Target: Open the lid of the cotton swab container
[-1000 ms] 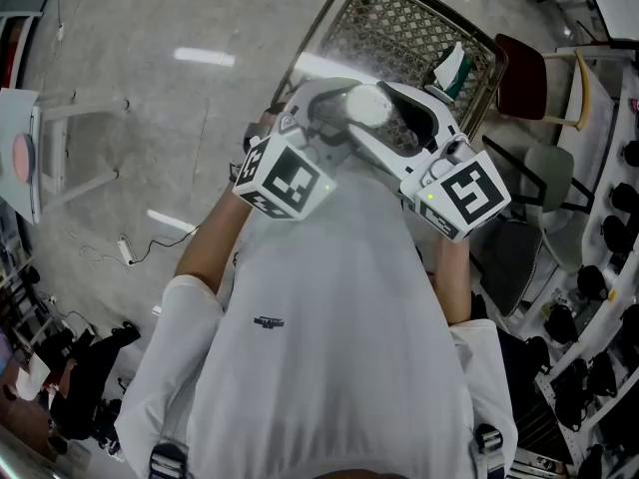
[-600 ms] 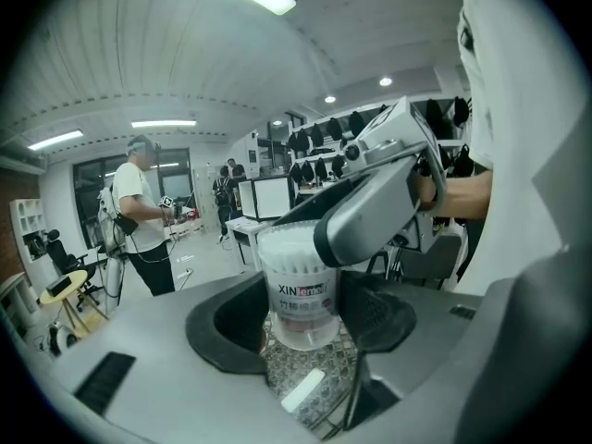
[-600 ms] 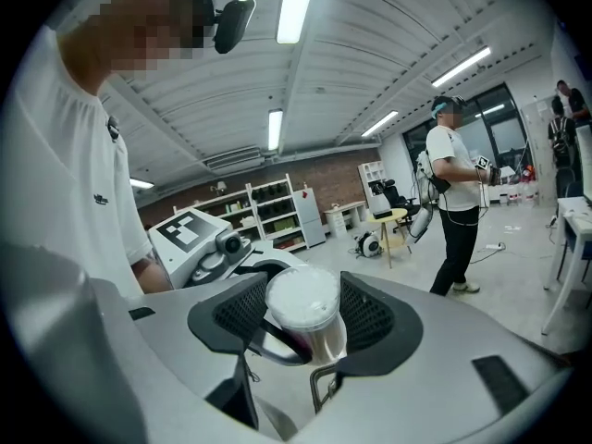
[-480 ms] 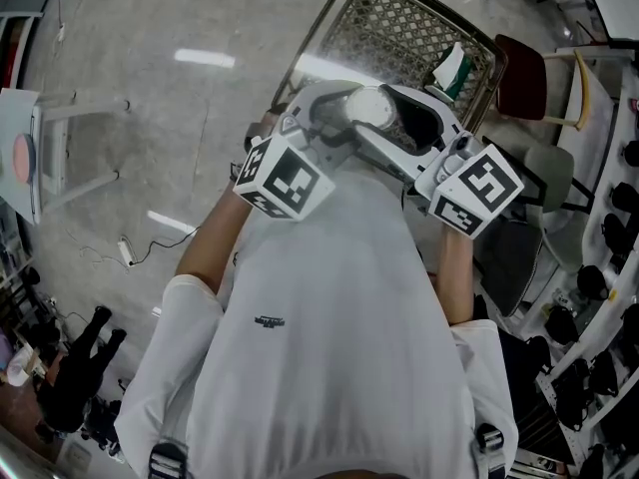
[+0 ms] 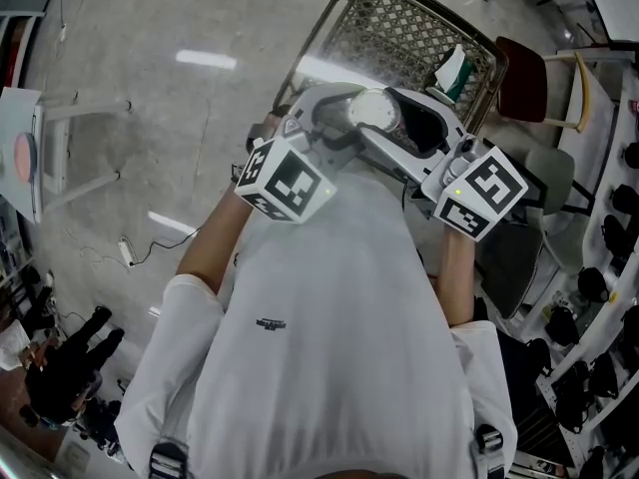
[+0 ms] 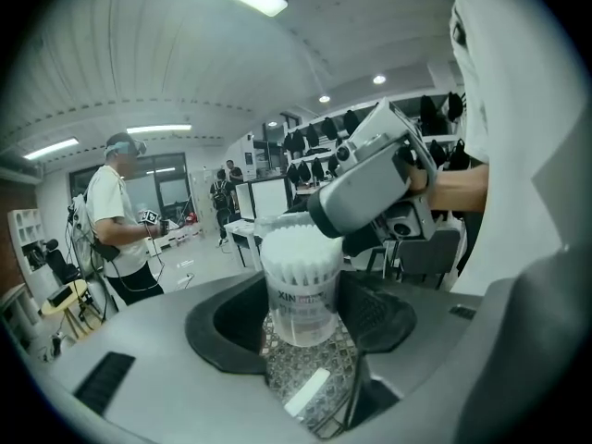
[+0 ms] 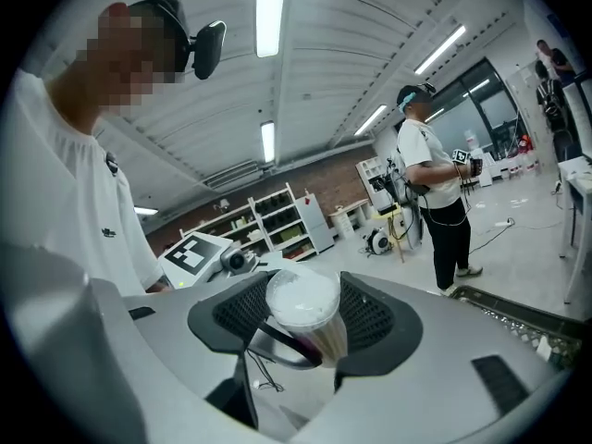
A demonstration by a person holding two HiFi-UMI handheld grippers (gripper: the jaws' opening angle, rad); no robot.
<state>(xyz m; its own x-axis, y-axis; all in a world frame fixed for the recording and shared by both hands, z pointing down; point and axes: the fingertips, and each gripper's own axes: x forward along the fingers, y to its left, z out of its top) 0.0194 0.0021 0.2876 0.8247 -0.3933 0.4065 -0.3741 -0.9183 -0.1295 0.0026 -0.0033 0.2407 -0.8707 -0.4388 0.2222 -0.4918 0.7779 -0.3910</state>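
A clear cotton swab container (image 6: 298,296) packed with white swabs stands upright between my left gripper's (image 6: 301,314) jaws, which are shut on its lower body. From the other side my right gripper (image 7: 302,320) is shut on the container's translucent lid (image 7: 301,298), seen end-on between its black pads. In the head view both grippers meet in front of the person's chest, with the container (image 5: 372,110) between them. The left gripper's marker cube (image 5: 290,180) is at centre left and the right one's (image 5: 481,194) at right. Whether the lid has come off the rim I cannot tell.
A wire mesh cart (image 5: 399,28) stands on the floor beyond the grippers. A dark red chair (image 5: 524,80) and racks of black gear (image 5: 609,238) are at the right. Another person (image 6: 116,220) stands some way off. A white table (image 5: 40,158) is at far left.
The right gripper has rolled about its own axis, so its marker cube has turned and shifted slightly right. The left gripper and the container have stayed where they were.
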